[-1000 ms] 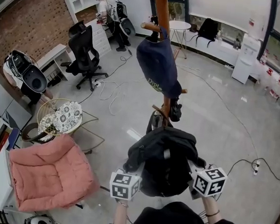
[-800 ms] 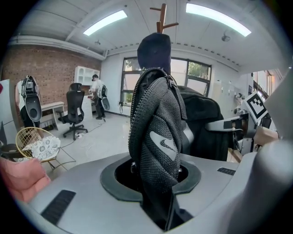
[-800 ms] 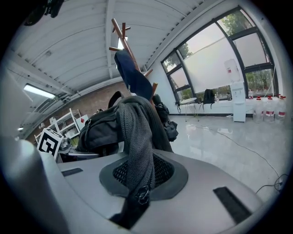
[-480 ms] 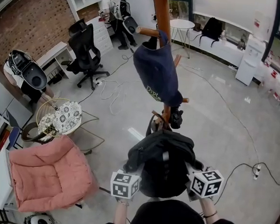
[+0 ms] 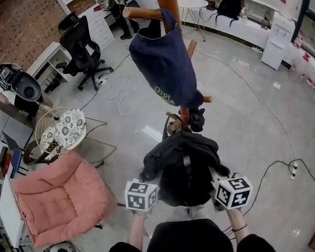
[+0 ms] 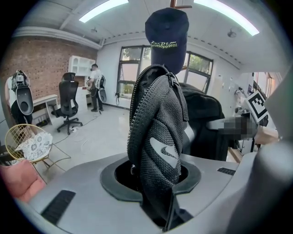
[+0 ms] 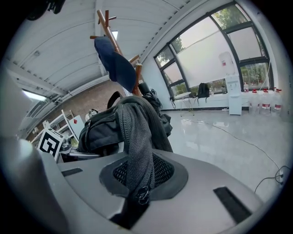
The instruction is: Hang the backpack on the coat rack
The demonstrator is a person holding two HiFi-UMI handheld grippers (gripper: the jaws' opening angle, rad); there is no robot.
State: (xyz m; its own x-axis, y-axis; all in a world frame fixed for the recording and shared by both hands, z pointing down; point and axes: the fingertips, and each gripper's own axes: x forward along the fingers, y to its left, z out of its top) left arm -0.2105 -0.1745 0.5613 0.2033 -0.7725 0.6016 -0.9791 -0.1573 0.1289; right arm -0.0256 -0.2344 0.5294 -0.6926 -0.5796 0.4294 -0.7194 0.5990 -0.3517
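Note:
A black backpack (image 5: 184, 166) hangs in the air between my two grippers, just in front of the wooden coat rack (image 5: 167, 0). My left gripper (image 5: 151, 185) is shut on the backpack's mesh shoulder strap (image 6: 158, 151). My right gripper (image 5: 218, 183) is shut on the other mesh strap (image 7: 137, 155), with a zipper pull showing at the jaws. A navy cap-like bag (image 5: 165, 63) hangs on an upper peg of the rack. A small dark item (image 5: 196, 119) hangs on a lower peg just above the backpack.
A pink cushioned chair (image 5: 58, 196) stands at lower left, with a gold wire stool (image 5: 58, 130) behind it. Black office chairs (image 5: 82, 47) and desks line the far left. A cable (image 5: 277, 166) runs over the floor at right. A person stands at the far desks.
Both grippers and the backpack have sunk a little. The view has tipped so that the coat rack and the navy bag loom larger and nearer.

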